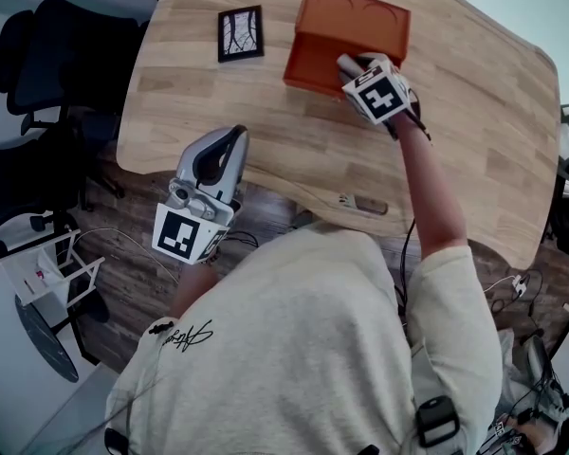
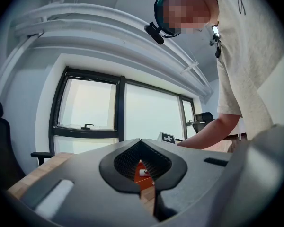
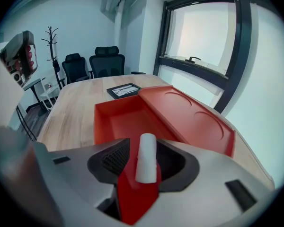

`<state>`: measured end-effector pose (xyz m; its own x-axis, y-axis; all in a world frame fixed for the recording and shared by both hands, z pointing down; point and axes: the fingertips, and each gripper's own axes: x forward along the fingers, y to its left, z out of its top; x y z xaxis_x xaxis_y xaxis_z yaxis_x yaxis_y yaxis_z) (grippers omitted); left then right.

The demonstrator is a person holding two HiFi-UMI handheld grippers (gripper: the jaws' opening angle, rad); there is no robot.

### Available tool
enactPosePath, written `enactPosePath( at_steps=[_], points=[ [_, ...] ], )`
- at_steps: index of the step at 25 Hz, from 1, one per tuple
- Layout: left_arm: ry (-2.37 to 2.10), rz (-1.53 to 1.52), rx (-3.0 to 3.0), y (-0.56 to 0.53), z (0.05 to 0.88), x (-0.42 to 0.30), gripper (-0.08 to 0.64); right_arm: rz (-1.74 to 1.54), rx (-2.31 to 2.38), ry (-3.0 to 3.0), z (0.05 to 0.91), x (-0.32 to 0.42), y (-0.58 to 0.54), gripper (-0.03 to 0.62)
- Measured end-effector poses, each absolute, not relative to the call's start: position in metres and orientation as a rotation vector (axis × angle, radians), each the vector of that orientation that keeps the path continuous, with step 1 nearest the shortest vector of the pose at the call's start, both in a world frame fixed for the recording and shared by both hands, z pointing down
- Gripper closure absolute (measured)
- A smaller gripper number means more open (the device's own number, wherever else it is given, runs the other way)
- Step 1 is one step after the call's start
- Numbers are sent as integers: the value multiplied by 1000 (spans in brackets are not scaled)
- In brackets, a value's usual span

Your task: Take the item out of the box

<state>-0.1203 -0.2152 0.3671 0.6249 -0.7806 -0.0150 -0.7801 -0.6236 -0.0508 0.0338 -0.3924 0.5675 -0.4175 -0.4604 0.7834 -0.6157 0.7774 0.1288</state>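
Item (image 3: 146, 161) in box (image 3: 125, 119) sits between right claw's (image 3: 144, 148) spread pads, not pinched; left claw (image 2: 141, 144) clenched, empty.

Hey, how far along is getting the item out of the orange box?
Done: the box lies open, lid folded back. In hand: the right gripper reaches into it, jaws open around the white cylinder, not gripping it. To do: close, lift it out, set it on the table. The left gripper is empty.
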Motion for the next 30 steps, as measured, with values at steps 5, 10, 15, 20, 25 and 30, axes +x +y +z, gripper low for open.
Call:
enactPosePath(
  at_steps=[5,10,15,20,25,30],
  points=[
    [1347,-18,-2779,-214,368,-124,557,229,787,-2050,574,33,-395,436],
    [1358,-30,-2775,-214,370,-127,557,208,778,-2013,581,32,-398,434],
    [1360,-31,-2770,-215,368,-129,557,203,780,-1969,586,35,-399,434],
    [1365,-36,-2772,-216,370,-130,557,204,785,-1946,589,35,-401,434],
    [1372,-45,-2772,-214,372,-130,557,231,773,-1931,601,31,-398,434],
    [1384,-41,-2761,-213,370,-132,557,217,798,-1914,604,33,-402,434]
  ],
)
